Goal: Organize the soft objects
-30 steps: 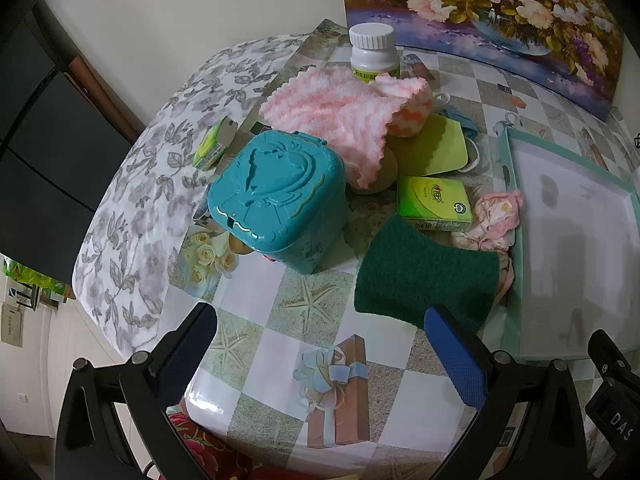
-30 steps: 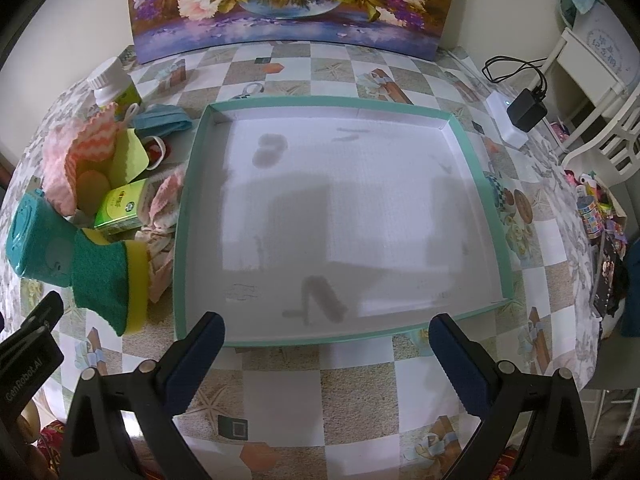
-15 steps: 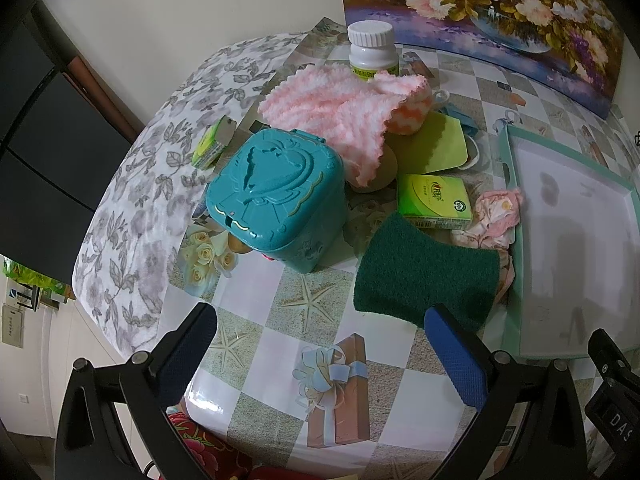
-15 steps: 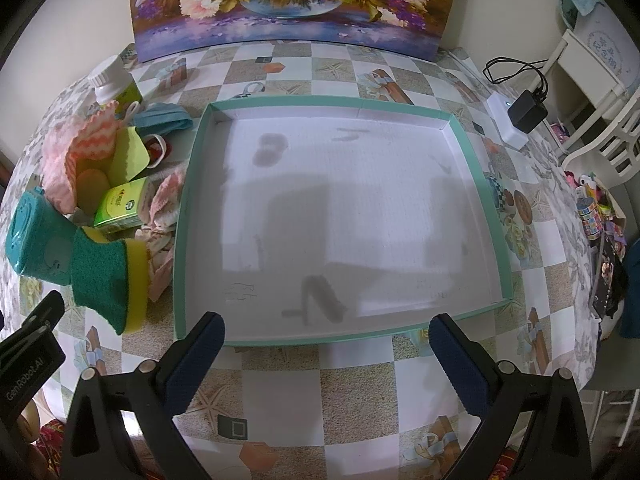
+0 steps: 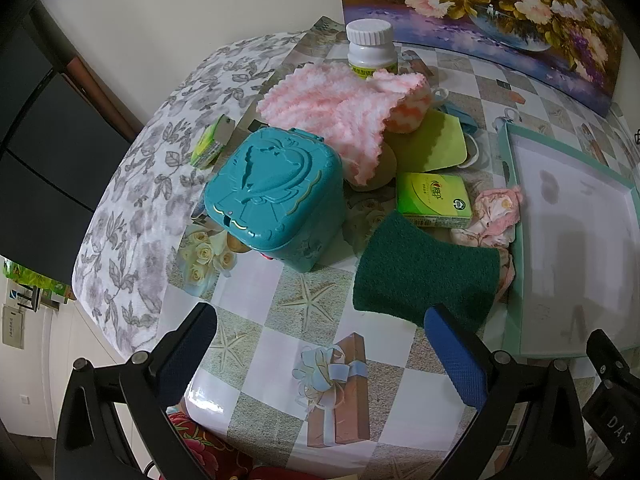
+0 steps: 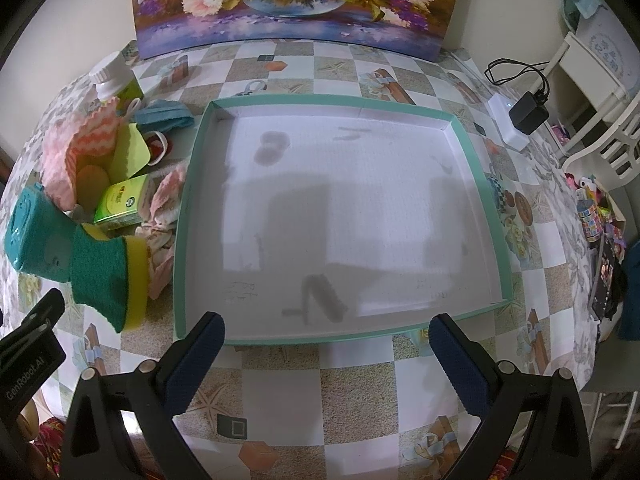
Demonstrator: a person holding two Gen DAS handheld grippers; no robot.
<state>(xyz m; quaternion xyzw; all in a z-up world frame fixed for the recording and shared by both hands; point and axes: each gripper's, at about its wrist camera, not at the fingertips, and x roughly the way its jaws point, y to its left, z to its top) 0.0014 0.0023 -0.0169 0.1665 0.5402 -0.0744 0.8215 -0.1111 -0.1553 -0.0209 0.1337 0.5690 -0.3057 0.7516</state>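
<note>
A green-and-yellow scouring sponge (image 5: 428, 276) lies on the table just beyond my open, empty left gripper (image 5: 320, 344); it also shows in the right wrist view (image 6: 110, 276). Behind it lie a pink fluffy cloth (image 5: 340, 112), a pink patterned rag (image 5: 494, 216), a yellow-green cloth (image 5: 432, 144) and a blue face mask (image 6: 162, 114). A shallow teal-rimmed tray (image 6: 188, 200) with a bare white floor lies to the right; its near rim is just beyond my open, empty right gripper (image 6: 328, 348).
A teal plastic box (image 5: 276, 196), a green tissue pack (image 5: 434, 200), a white pill bottle (image 5: 370, 50) and a small green packet (image 5: 212, 140) stand among the soft things. A flower painting (image 6: 296, 0) leans at the back. A charger (image 6: 528, 112) sits far right.
Both views have barely shifted; the left gripper has crept slightly. Nothing was grasped or moved.
</note>
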